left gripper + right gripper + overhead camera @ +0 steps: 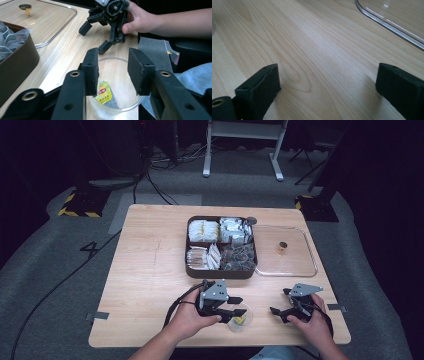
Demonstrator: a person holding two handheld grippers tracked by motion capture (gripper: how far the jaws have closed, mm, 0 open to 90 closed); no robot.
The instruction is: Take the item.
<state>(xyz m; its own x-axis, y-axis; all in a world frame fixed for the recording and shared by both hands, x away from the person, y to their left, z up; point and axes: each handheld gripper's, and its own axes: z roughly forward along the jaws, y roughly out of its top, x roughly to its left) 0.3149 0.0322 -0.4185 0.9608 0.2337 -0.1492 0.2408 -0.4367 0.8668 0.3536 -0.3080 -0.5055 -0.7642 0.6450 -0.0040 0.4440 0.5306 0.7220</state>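
Where dropped, tea bag below hand-held gripper

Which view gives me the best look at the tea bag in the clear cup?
The left gripper view: the yellow-labelled tea bag lies inside the clear cup, close up between the open left claw. The high view shows it as a small yellow spot in the cup, partly behind that claw.

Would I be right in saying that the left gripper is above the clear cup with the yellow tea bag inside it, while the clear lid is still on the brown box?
Not quite: the clear lid is off the brown box and lies flat on the table just right of it, as the high view shows. The rest holds: the left gripper is above the clear cup, with the yellow tea bag inside.
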